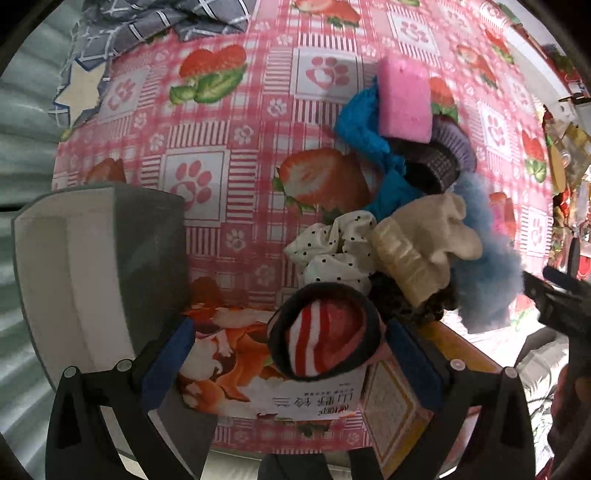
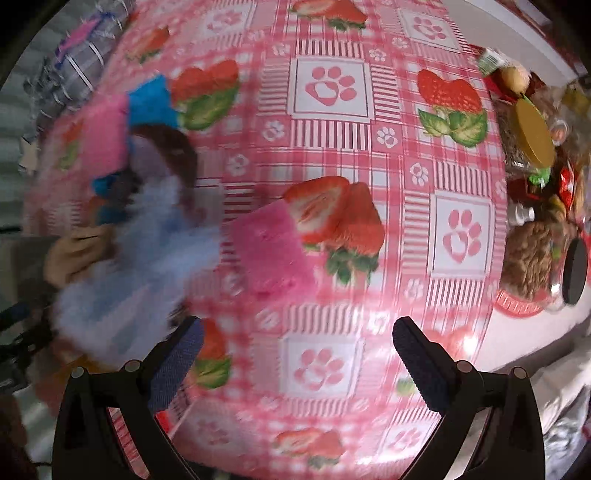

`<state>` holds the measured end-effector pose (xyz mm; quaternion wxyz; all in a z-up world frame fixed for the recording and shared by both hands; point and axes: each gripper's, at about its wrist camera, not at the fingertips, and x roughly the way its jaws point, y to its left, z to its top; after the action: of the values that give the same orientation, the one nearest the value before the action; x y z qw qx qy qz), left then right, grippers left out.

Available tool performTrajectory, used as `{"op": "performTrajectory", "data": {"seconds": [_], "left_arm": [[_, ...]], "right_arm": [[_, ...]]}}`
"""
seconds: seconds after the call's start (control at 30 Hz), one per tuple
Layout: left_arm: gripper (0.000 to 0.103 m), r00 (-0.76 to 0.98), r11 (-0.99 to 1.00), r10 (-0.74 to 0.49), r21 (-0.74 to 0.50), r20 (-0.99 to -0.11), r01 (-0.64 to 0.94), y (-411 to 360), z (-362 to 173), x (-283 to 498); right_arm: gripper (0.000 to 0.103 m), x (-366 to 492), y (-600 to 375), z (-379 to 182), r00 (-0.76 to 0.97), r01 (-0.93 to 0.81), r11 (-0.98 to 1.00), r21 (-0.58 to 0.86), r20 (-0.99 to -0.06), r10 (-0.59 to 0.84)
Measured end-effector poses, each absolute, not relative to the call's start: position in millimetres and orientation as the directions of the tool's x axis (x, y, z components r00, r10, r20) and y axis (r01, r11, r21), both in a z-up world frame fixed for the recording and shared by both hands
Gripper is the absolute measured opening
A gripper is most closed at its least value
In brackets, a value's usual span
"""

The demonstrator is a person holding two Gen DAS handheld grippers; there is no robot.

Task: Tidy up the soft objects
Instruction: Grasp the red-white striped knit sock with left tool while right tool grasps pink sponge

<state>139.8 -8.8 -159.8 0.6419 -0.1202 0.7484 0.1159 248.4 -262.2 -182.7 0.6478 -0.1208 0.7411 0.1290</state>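
Observation:
In the left wrist view, a heap of soft things lies on the pink strawberry tablecloth [image 1: 229, 122]: a pink sponge [image 1: 404, 99], blue cloth [image 1: 364, 125], a purple knit piece [image 1: 452, 144], a cream sock [image 1: 424, 236], a polka-dot scrunchie [image 1: 332, 247] and blue fluff [image 1: 487, 258]. My left gripper [image 1: 291, 363] is open around a red-striped sock with a dark cuff [image 1: 325, 339], which lies on a printed box [image 1: 258, 373]. My right gripper [image 2: 297, 362] is open and empty above the cloth. A second pink sponge [image 2: 269, 254] lies ahead of it, beside the blurred heap [image 2: 133, 240].
A grey bin [image 1: 96, 266] stands at the left. A grey checked cloth [image 1: 147, 26] lies at the far left. An orange carton [image 1: 391, 410] sits by the box. Jars and snack packets [image 2: 535, 184] crowd the right edge of the table.

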Motion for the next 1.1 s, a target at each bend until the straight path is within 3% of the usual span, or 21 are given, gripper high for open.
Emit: {"op": "performTrajectory", "data": {"seconds": [0.43,0.5,0.53,0.6,0.63,0.7,0.73,0.83,1.1], "left_arm": [[0.1,-0.199,0.935,0.02,0.089,-0.98,-0.344,-15,-185,150],[0.091,-0.197,0.936,0.011,0.08,-0.98,-0.342,-16,-186,148],[0.09,-0.201,0.937,0.007,0.076,-0.98,-0.341,-17,-188,146],[0.077,-0.201,0.934,0.006,0.077,-0.98,-0.348,-18,-190,139],[0.072,-0.198,0.933,0.002,0.073,-0.98,-0.353,-21,-193,135],[0.051,-0.191,0.933,-0.025,0.046,-0.981,-0.357,-20,-193,131],[0.049,-0.189,0.933,-0.029,0.041,-0.982,-0.358,-19,-192,128],[0.036,-0.168,0.934,-0.008,0.052,-0.986,-0.353,-17,-183,132],[0.035,-0.057,0.926,0.012,0.033,-0.998,-0.375,-5,-144,130]], "right_arm": [[0.103,250,-226,-274,-0.107,-0.468,0.882,0.045,-0.994,-0.006],[0.102,249,-222,-279,-0.095,-0.477,0.877,0.05,-0.995,0.005],[0.098,249,-219,-282,-0.09,-0.486,0.873,0.049,-0.996,0.006],[0.09,246,-219,-285,-0.094,-0.491,0.868,0.075,-0.995,0.033],[0.083,247,-219,-269,-0.085,-0.494,0.868,0.057,-0.996,0.018],[0.065,250,-218,-260,-0.066,-0.501,0.864,0.055,-0.998,0.025],[0.049,251,-220,-254,-0.062,-0.5,0.865,0.054,-0.998,0.026],[0.048,259,-235,-245,-0.084,-0.453,0.884,0.115,-0.993,0.087],[0.048,273,-269,-219,-0.09,-0.355,0.908,0.223,-0.975,0.204]]}}
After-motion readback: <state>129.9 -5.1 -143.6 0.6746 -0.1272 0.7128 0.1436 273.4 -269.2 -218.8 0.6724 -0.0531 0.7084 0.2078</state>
